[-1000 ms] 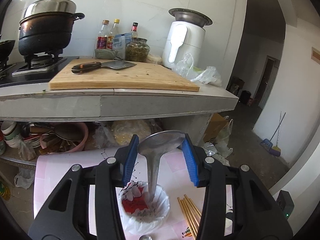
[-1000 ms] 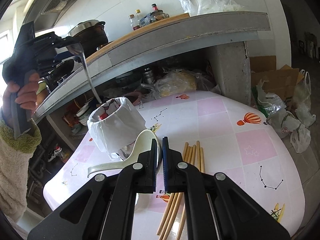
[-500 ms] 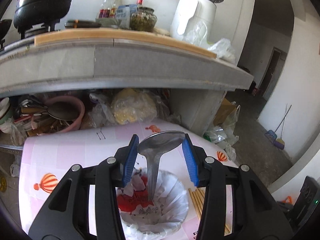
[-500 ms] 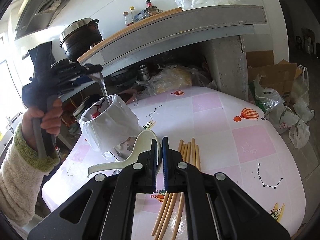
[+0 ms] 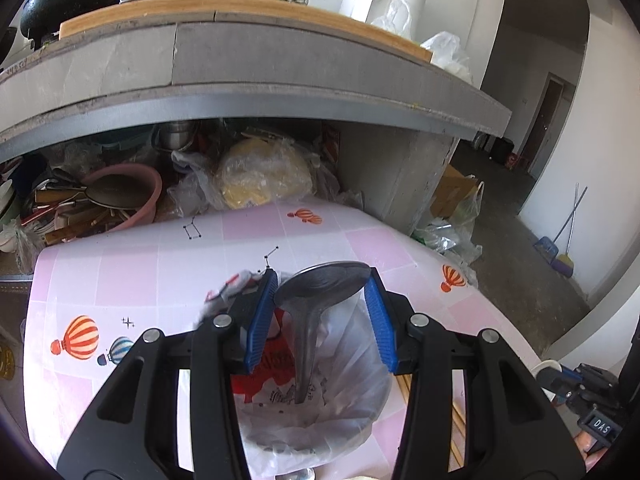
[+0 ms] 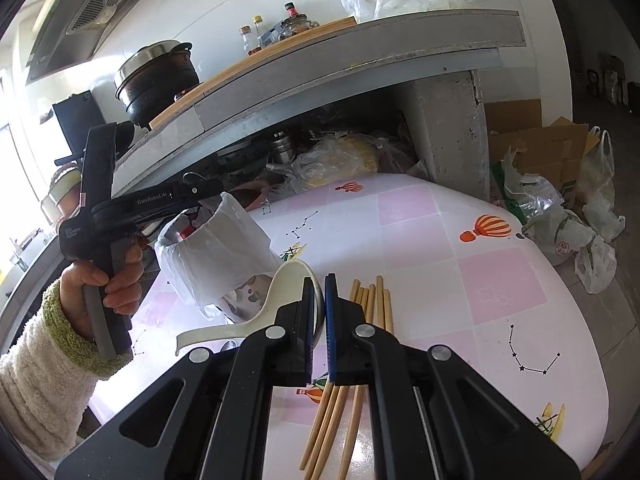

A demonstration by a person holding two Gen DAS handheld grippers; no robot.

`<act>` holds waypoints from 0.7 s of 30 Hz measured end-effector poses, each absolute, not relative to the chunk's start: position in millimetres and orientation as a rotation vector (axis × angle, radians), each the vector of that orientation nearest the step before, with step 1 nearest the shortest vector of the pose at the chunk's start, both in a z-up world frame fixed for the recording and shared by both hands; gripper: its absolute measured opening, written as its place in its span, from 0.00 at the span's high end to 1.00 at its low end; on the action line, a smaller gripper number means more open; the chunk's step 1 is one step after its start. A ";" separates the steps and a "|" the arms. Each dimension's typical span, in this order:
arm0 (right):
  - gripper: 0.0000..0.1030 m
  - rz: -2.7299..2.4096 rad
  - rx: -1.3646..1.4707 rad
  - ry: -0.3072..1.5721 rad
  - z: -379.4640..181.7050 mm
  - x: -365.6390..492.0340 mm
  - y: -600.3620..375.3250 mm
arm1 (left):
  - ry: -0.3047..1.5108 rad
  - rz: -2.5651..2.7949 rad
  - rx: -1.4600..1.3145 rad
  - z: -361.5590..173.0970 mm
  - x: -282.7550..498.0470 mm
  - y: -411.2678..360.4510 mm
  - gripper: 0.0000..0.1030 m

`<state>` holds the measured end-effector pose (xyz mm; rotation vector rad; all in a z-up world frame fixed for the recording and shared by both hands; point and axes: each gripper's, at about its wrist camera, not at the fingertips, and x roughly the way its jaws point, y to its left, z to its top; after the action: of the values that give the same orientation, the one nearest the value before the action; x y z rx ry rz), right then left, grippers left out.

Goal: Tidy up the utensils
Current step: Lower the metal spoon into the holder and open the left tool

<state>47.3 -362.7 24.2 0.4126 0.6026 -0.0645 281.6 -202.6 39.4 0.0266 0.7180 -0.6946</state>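
Note:
My left gripper (image 5: 322, 296) is shut on a metal spoon (image 5: 316, 292), gripping its bowl, with the handle pointing down into a bag-lined cup (image 5: 352, 396). In the right wrist view the left gripper (image 6: 200, 194) hovers right over the cup (image 6: 216, 248). My right gripper (image 6: 319, 292) is shut on a white ceramic spoon (image 6: 280, 292), which lies beside the cup. Several wooden chopsticks (image 6: 360, 352) lie on the pink table (image 6: 460, 280) under the right gripper.
A grey concrete counter (image 5: 280, 64) overhangs the table's far side, with cluttered shelves, a pink basin (image 5: 132, 196) and plastic bags under it. Bags and a cardboard box (image 6: 540, 152) stand on the floor to the right.
My left gripper has come down with the metal spoon, so its handle sits deeper inside the cup. My right gripper has stayed in place, shut on the white spoon.

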 end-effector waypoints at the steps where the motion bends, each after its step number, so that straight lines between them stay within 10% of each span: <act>1: 0.95 -0.065 0.414 0.603 24.2 47.0 -363.0 | 0.724 -0.697 0.028 37.4 281.2 -202.9 0.59; 14: 0.95 -0.070 0.440 0.609 21.9 44.9 -367.9 | 0.748 -0.685 0.066 33.2 283.0 -209.6 0.57; 21: 0.95 -0.077 0.445 0.612 21.0 43.2 -368.8 | 0.741 -0.698 0.061 38.3 281.5 -208.9 0.35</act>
<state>43.2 -368.8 21.0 0.4449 0.6120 -0.0770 281.5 -208.9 38.3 0.0607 0.7405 -0.6979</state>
